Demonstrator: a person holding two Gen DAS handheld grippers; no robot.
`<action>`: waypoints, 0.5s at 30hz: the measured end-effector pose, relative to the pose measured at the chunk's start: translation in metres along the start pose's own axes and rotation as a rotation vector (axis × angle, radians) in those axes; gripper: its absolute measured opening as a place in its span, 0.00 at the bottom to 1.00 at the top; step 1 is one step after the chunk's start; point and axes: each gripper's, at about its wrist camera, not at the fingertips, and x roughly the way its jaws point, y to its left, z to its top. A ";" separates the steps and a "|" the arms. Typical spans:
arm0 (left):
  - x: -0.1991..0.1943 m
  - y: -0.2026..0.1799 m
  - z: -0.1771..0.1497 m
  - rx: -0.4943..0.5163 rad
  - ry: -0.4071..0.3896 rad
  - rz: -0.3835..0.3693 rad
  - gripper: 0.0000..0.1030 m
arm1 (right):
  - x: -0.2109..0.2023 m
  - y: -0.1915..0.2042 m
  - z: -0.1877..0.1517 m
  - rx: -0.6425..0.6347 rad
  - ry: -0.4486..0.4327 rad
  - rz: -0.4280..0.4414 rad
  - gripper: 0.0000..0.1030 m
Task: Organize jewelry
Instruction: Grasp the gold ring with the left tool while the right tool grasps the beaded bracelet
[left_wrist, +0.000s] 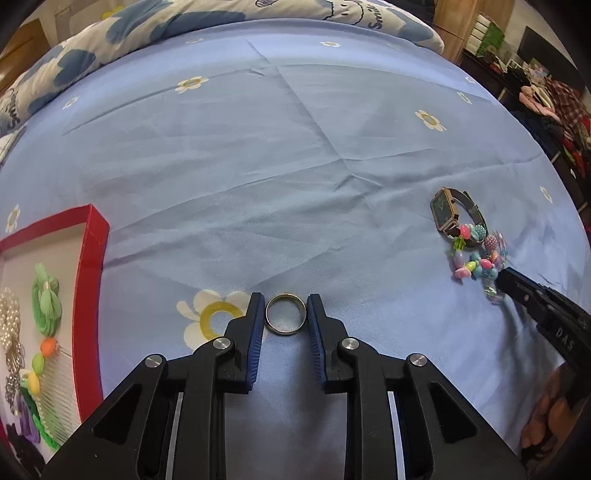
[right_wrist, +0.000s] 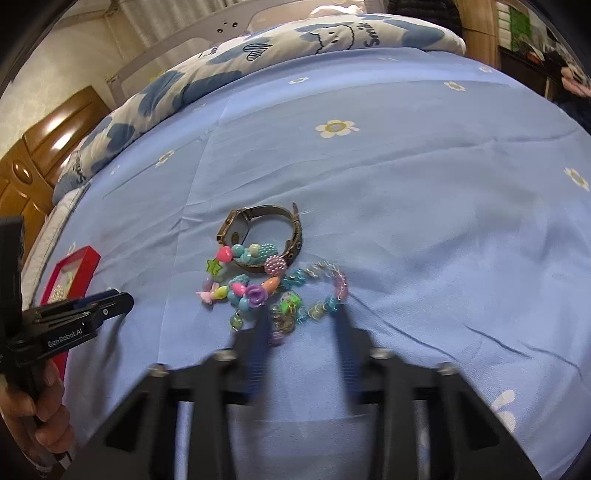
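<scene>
A metal ring (left_wrist: 286, 314) lies on the blue bedsheet between the open fingers of my left gripper (left_wrist: 286, 315); the pads stand just beside it on both sides. A red box (left_wrist: 92, 254) at the left holds hair clips, a comb and pearls. A watch (left_wrist: 452, 212) and colourful bead bracelets (left_wrist: 478, 258) lie at the right. In the right wrist view my right gripper (right_wrist: 303, 319) is open and blurred, its fingers around a clear bead bracelet (right_wrist: 317, 291) next to the watch (right_wrist: 262, 229).
A patterned quilt (left_wrist: 221, 18) lies along the far edge of the bed. A wooden cabinet (right_wrist: 33, 147) stands at the left and cluttered shelves (left_wrist: 535, 92) at the right. The left gripper shows in the right wrist view (right_wrist: 107, 302).
</scene>
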 end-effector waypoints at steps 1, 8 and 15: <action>0.000 -0.001 0.000 0.004 -0.002 0.000 0.20 | -0.001 -0.002 0.000 0.009 0.004 0.011 0.09; -0.020 0.008 -0.012 -0.019 -0.008 -0.054 0.20 | -0.023 -0.004 -0.003 0.056 -0.025 0.081 0.08; -0.055 0.022 -0.031 -0.064 -0.037 -0.093 0.20 | -0.059 0.013 -0.003 0.063 -0.068 0.185 0.08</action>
